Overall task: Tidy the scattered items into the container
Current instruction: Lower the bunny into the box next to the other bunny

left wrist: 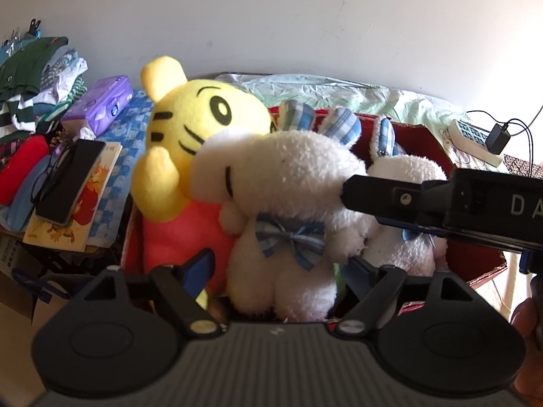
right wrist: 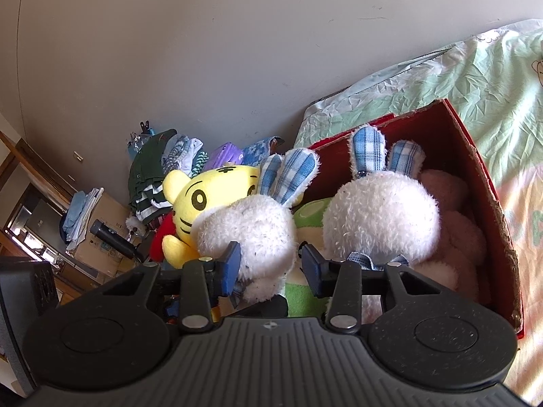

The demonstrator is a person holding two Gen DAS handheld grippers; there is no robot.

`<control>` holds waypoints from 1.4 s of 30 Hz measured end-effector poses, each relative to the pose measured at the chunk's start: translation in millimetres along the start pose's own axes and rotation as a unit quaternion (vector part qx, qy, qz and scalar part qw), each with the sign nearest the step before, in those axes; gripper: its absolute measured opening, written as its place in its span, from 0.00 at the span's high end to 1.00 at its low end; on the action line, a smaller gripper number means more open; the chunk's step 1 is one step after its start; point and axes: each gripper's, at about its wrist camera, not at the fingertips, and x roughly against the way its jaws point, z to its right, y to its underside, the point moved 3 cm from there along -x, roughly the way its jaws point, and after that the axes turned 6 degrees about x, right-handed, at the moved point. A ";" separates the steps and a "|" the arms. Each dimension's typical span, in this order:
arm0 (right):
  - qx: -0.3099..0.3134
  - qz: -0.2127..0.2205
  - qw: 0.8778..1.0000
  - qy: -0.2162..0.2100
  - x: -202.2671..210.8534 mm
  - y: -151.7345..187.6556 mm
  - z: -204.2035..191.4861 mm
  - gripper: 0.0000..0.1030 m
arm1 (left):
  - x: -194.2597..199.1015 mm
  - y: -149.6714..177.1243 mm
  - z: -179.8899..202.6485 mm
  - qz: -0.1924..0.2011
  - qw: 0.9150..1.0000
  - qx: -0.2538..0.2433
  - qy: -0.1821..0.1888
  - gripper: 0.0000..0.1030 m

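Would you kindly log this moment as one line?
left hand-held gripper: open around white rabbit plush | right hand-held gripper: open | red box: holds plush toys

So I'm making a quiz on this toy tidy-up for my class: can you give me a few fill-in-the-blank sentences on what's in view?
1. The toys sit in a ____ box.
2. The tiger is mostly ____.
3. The two rabbits have ____ plaid ears.
4. The phone lies on a ____.

Missing words: red; yellow; blue; book
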 end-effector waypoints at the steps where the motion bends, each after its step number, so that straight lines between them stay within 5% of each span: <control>1: 0.001 -0.001 1.000 0.001 -0.7 0.2 -0.3 0.57 | 0.0 0.0 0.0 0.000 1.000 0.000 0.001 0.17; 10: 0.005 -0.002 1.000 0.007 -4.4 2.1 -0.5 0.56 | -1.5 -0.1 1.6 -0.004 1.000 -0.005 -0.004 0.03; 22: 0.017 -0.001 1.000 0.012 -8.1 2.9 -4.5 0.52 | -4.4 -0.9 2.9 -0.011 1.000 -0.012 -0.008 0.01; 31: 0.027 0.007 0.999 0.028 9.7 -4.5 -1.3 0.53 | 11.5 -3.7 -7.0 -0.001 1.000 -0.008 0.023 0.01; 35: 0.037 -0.005 0.997 0.062 14.8 -8.0 1.8 0.64 | 21.9 -8.6 -13.5 0.004 0.999 0.003 0.033 0.01; 42: 0.054 0.010 0.996 0.074 29.9 -13.4 -6.1 0.63 | 30.3 -17.1 -19.2 0.000 0.998 0.031 0.046 0.01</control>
